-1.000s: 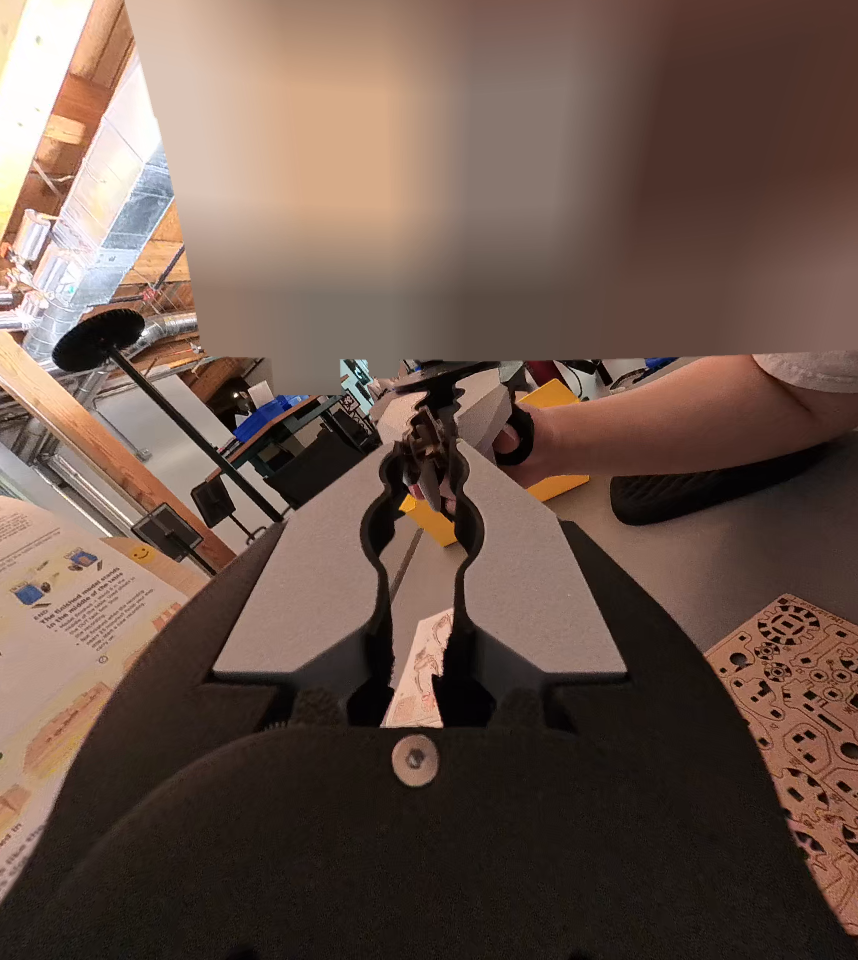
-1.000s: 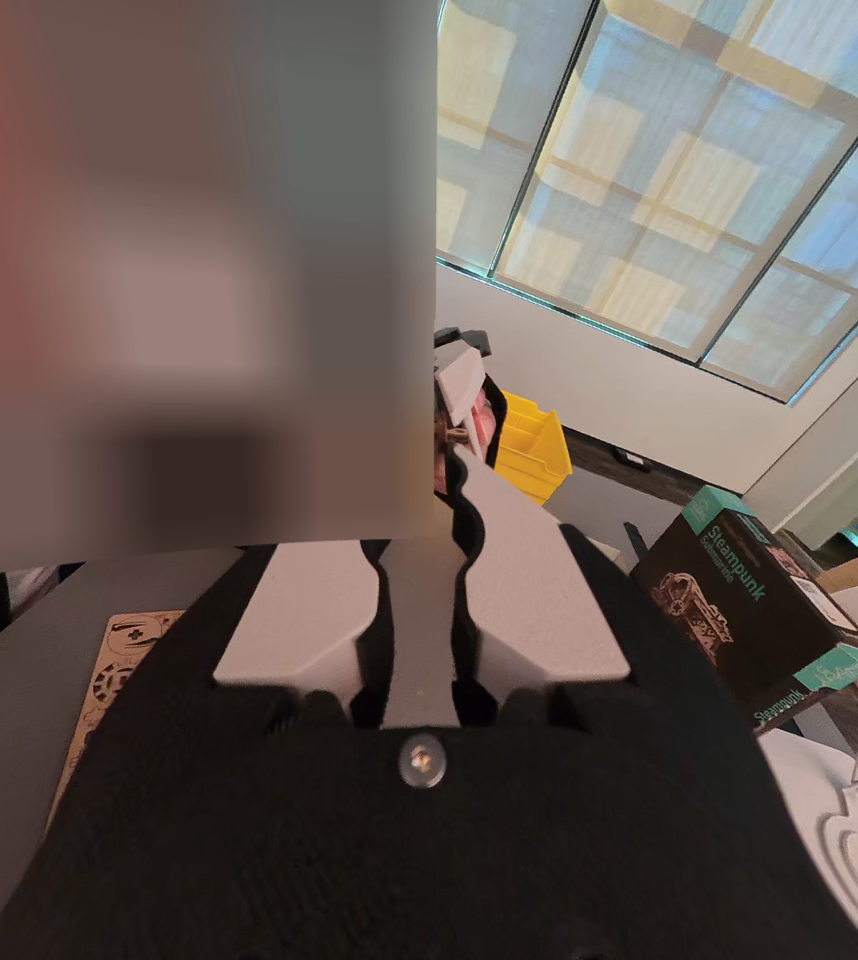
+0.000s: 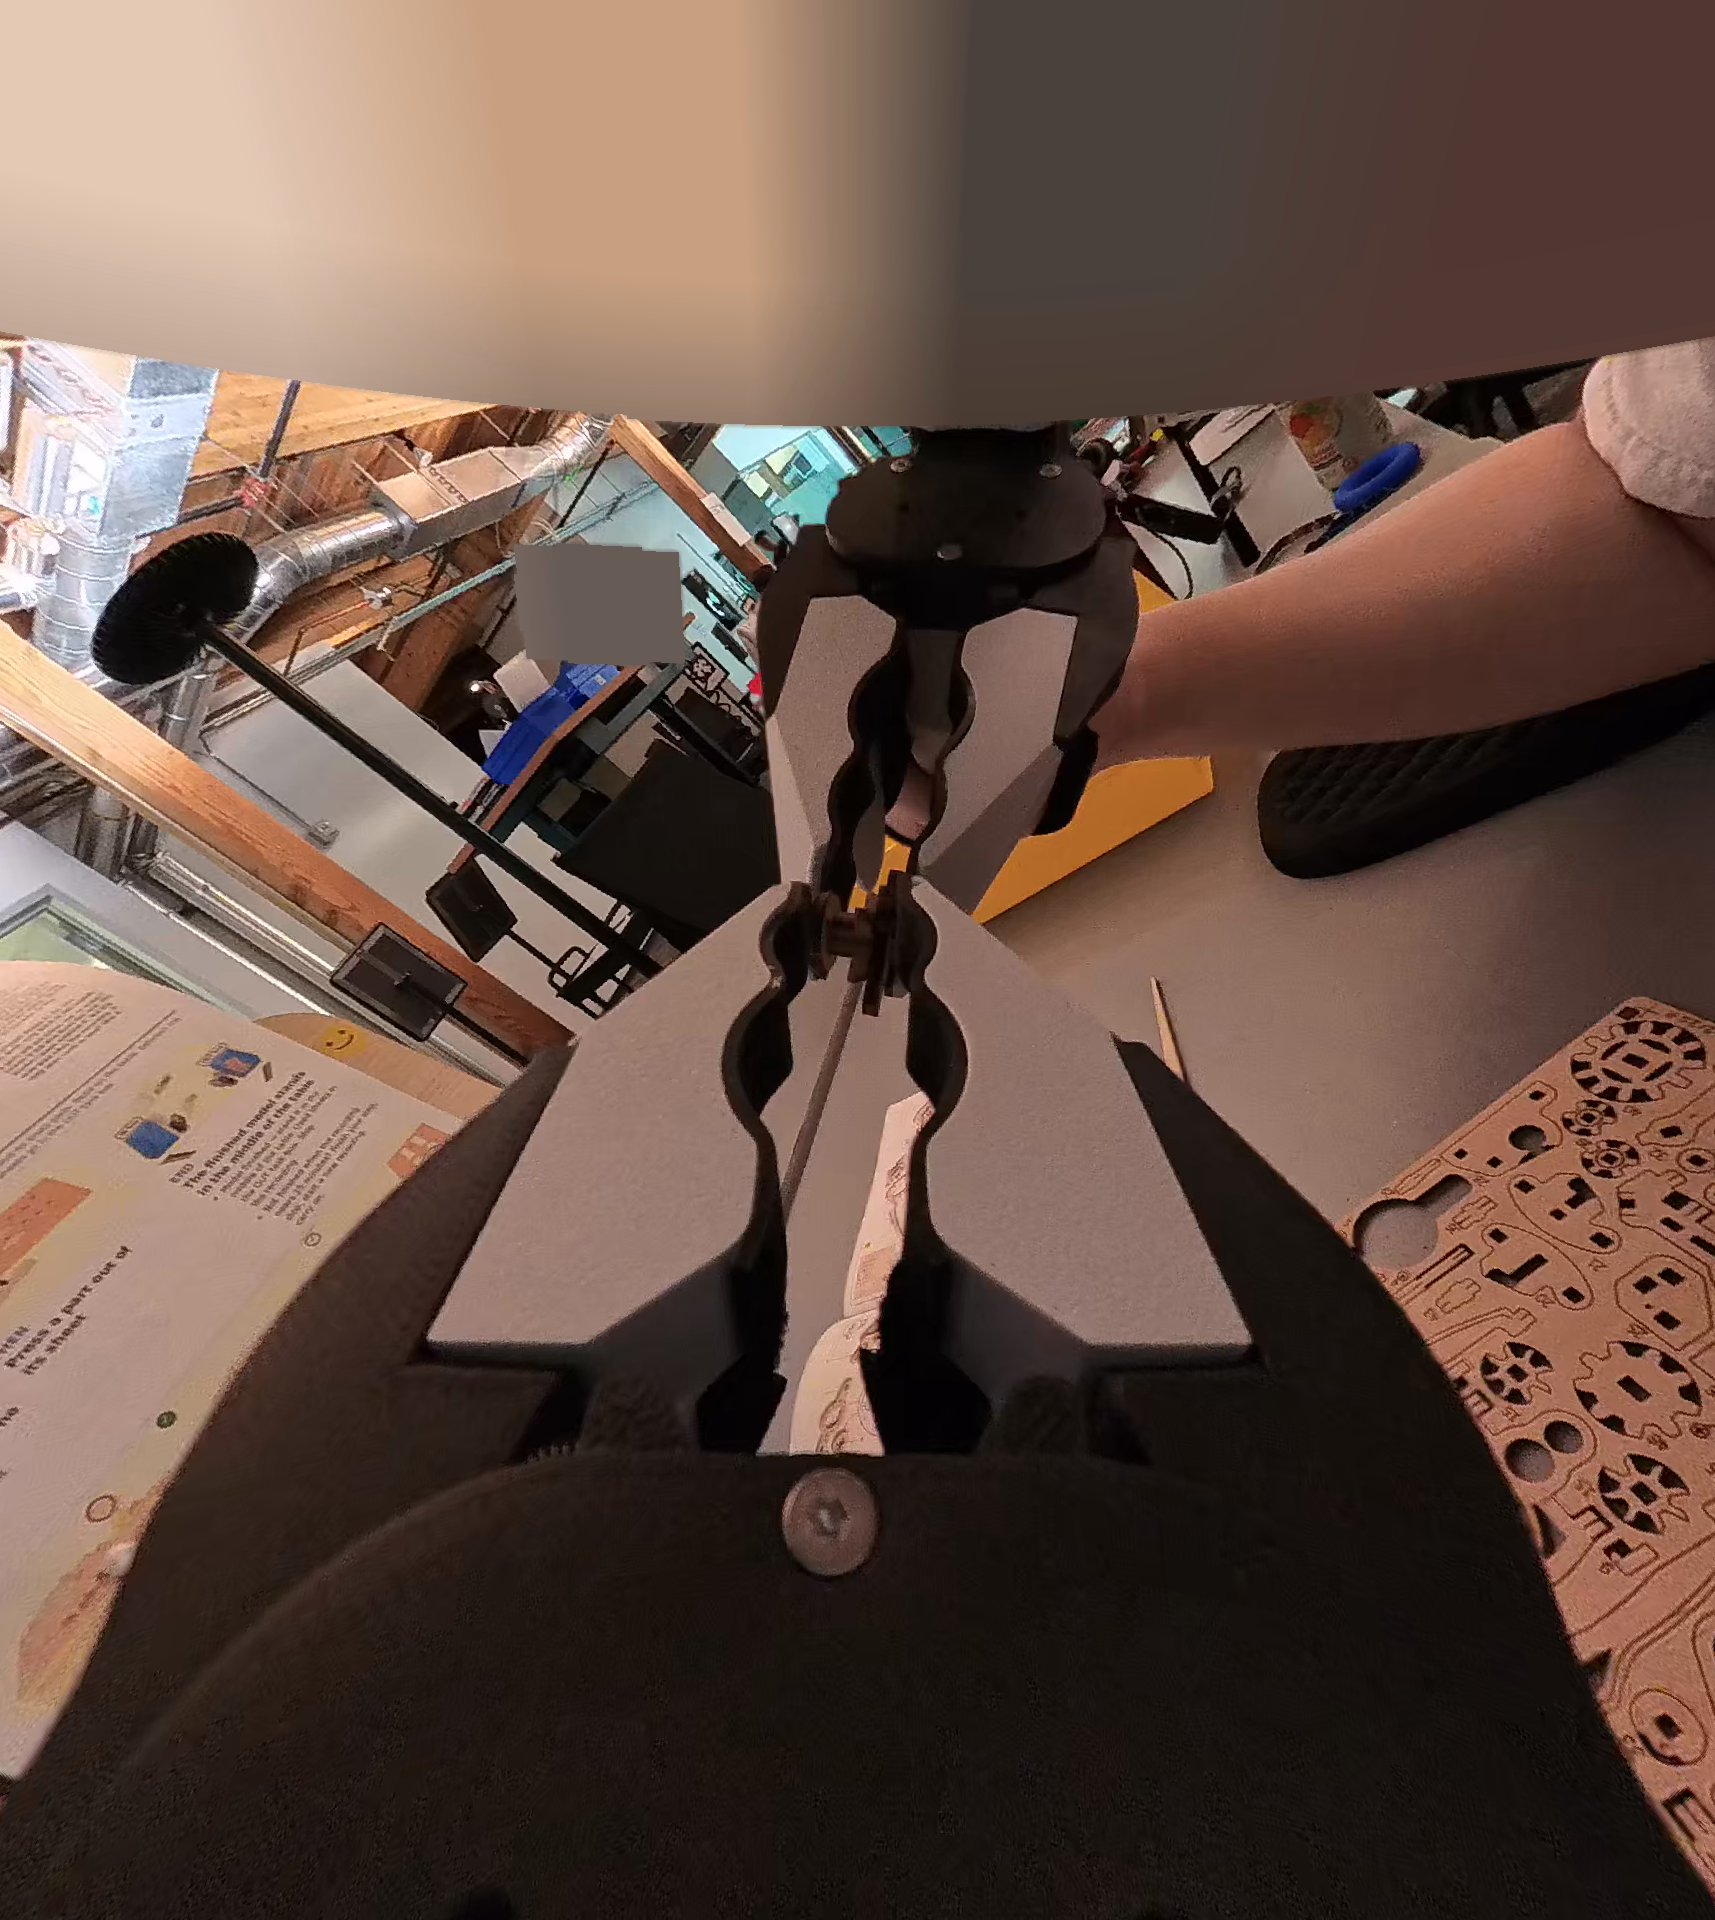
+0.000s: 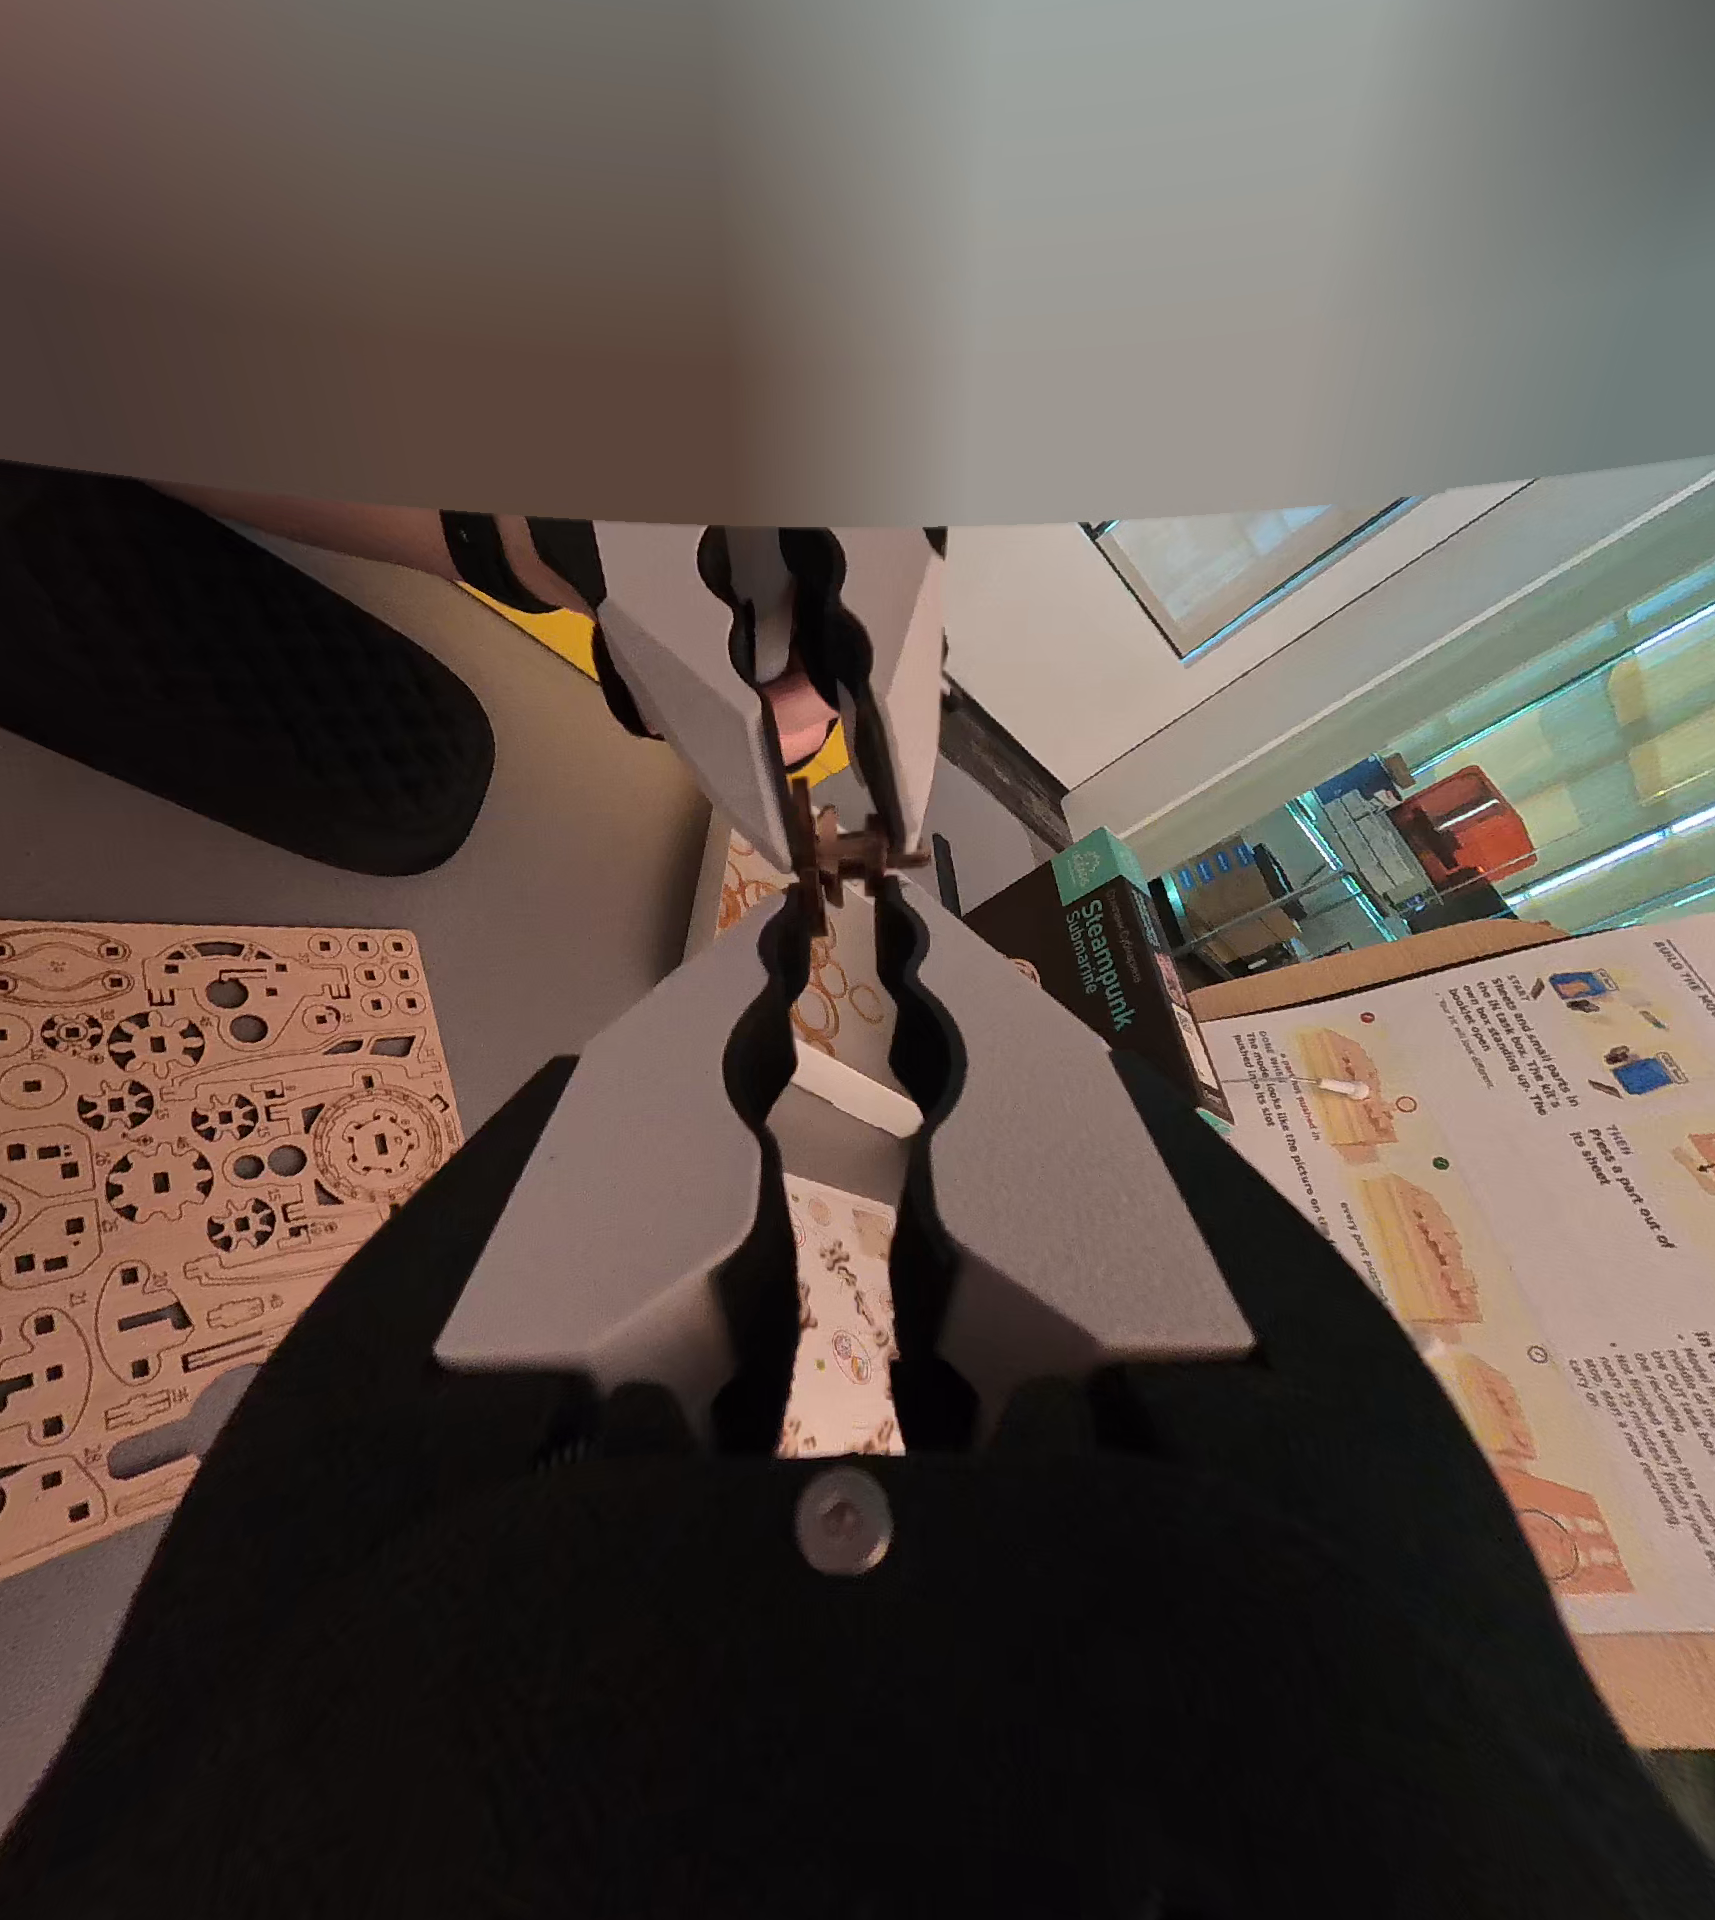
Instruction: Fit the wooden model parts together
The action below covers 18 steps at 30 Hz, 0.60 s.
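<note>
- The left claw (image 3: pixel 848 940) is closed to a narrow gap at its tips and pinches a small dark wooden assembly (image 3: pixel 858 940) of thin gear-like discs on a short axle, held up above the grey surface (image 3: pixel 1352 997).
- The right claw (image 3: pixel 868 883) comes in from the far side, tip to tip with the left; its fingers are nearly together at the same wooden assembly (in the right wrist view its tips (image 4: pixel 832 899) grip one disc edge while the other claw's tips hold the far end).
- A laser-cut wooden parts sheet (image 3: pixel 1663 1351) lies flat on the surface to the right of the left claw, many shapes already punched out.
- An open instruction booklet (image 3: pixel 53 1299) lies to the left, and a thin wooden stick (image 3: pixel 1167 1029) rests on the surface just beside the left claw.
- A dark kit box (image 4: pixel 1113 956) with teal corners stands near the booklet in the right wrist view.
- A black mesh pad (image 4: pixel 188 686) lies on the surface beyond the sheet, and a person's forearm (image 3: pixel 1404 634) reaches across above it.
</note>
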{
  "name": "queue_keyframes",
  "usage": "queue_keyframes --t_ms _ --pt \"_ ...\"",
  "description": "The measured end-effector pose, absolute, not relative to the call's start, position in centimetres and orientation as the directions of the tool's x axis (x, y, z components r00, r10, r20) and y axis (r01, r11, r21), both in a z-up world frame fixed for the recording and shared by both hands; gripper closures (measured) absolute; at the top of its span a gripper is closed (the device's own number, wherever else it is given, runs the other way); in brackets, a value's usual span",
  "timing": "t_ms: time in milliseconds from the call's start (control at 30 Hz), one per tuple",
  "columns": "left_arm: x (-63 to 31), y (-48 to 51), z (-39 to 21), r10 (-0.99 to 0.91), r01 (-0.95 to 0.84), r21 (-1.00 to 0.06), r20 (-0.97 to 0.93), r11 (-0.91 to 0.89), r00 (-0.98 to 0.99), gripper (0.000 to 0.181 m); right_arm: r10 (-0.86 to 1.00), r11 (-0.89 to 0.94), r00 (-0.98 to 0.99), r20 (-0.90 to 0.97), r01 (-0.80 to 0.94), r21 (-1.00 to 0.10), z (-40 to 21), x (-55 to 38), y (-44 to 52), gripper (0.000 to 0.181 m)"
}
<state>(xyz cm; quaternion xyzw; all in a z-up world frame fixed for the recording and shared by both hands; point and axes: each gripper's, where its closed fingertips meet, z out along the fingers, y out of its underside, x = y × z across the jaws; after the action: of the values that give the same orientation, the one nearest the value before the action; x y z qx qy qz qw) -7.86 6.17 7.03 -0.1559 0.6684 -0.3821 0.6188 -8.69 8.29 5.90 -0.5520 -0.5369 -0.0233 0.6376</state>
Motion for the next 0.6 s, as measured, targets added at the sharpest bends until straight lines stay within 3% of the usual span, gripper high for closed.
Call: queue_keyframes --t_ms 233,400,600 --pt "-7.88 6.28 7.28 -0.692 0.268 -0.712 -0.699 0.649 -0.18 0.167 0.587 0.409 0.422 0.691 0.582 -0.703 6.05 -8.79 8.32 0.169" --pt "-7.63 6.65 7.4 -0.754 0.253 -0.778 -0.624 0.574 -0.206 0.168 0.551 0.43 0.433 0.713 0.586 -0.687 6.26 -8.75 8.69 0.166" --pt "-7.43 7.01 7.32 -0.791 0.243 -0.821 -0.567 0.517 -0.232 0.168 0.604 0.386 0.481 0.635 0.52 -0.762 6.16 -8.67 8.95 0.167"
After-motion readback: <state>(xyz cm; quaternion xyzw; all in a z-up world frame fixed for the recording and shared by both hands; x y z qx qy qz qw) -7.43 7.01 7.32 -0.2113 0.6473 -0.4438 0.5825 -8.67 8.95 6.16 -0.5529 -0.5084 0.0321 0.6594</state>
